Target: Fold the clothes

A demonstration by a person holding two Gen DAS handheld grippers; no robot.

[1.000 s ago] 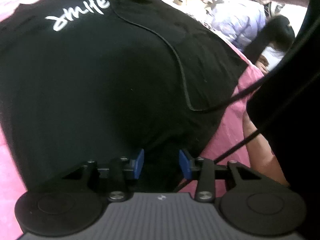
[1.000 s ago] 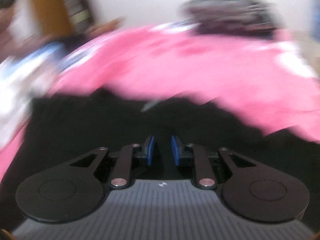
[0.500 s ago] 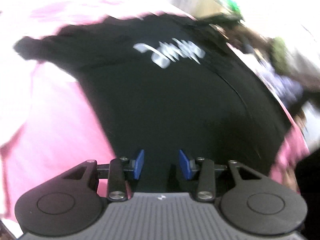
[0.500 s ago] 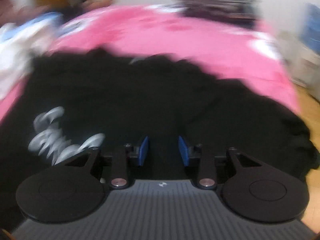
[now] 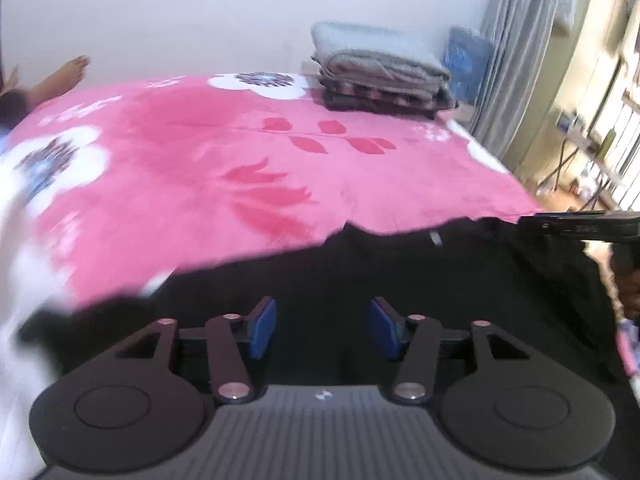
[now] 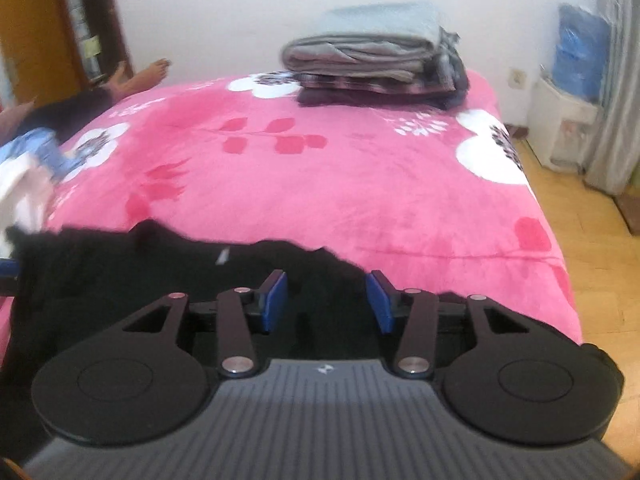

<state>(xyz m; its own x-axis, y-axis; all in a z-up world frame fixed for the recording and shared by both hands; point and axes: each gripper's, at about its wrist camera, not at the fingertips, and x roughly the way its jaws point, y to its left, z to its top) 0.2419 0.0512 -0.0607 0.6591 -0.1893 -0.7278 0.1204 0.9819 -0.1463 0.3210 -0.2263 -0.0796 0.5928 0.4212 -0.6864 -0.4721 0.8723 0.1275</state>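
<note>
1. Black garment (image 5: 400, 276), spread along the near edge of the bed (image 5: 240, 168); its far hem crosses the pink floral cover.
2. Left gripper (image 5: 322, 328): fingers spread, empty, above the garment.
3. Right gripper (image 6: 326, 306): fingers spread, empty, above the garment's right part.
4. Folded blankets (image 6: 372, 64), stacked at the bed's far edge.
5. Left view only: shelves (image 5: 600, 128). Right view only: wooden floor (image 6: 592, 248), white bin (image 6: 560, 132) holding contents too blurred to identify.

From low over the near edge of the pink bed (image 5: 280, 152), we see both wrist views facing its far edge, sharing the folded blankets (image 6: 372, 64) there.
</note>
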